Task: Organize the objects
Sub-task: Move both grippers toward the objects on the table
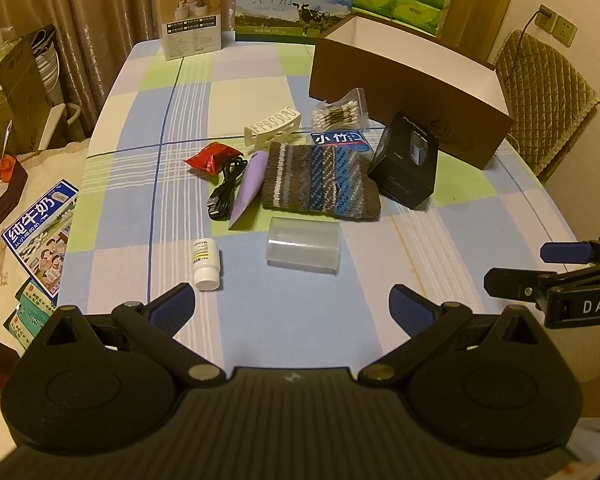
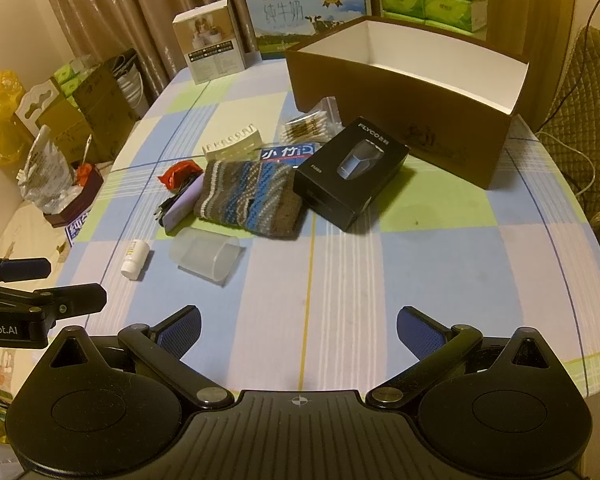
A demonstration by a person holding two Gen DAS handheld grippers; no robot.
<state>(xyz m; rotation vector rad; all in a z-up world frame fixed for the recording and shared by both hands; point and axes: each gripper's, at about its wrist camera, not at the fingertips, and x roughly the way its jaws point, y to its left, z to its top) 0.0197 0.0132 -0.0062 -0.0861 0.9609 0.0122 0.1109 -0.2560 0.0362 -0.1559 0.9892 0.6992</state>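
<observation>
I hold the left gripper [image 1: 292, 306] and right gripper [image 2: 298, 328] above the near table edge, both with fingers spread and empty. The clutter lies mid-table, just in front of the brown box [image 2: 404, 120], which stands open at far right. One black shaver carton [image 2: 350, 172]: stiff, light; I would grip its long sides. One knitted pouch [image 1: 320, 178]: soft, pinch an edge. One clear cup [image 1: 304, 250] on its side: slippery, take its rim. One white bottle [image 1: 207, 264]: rolls easily.
</observation>
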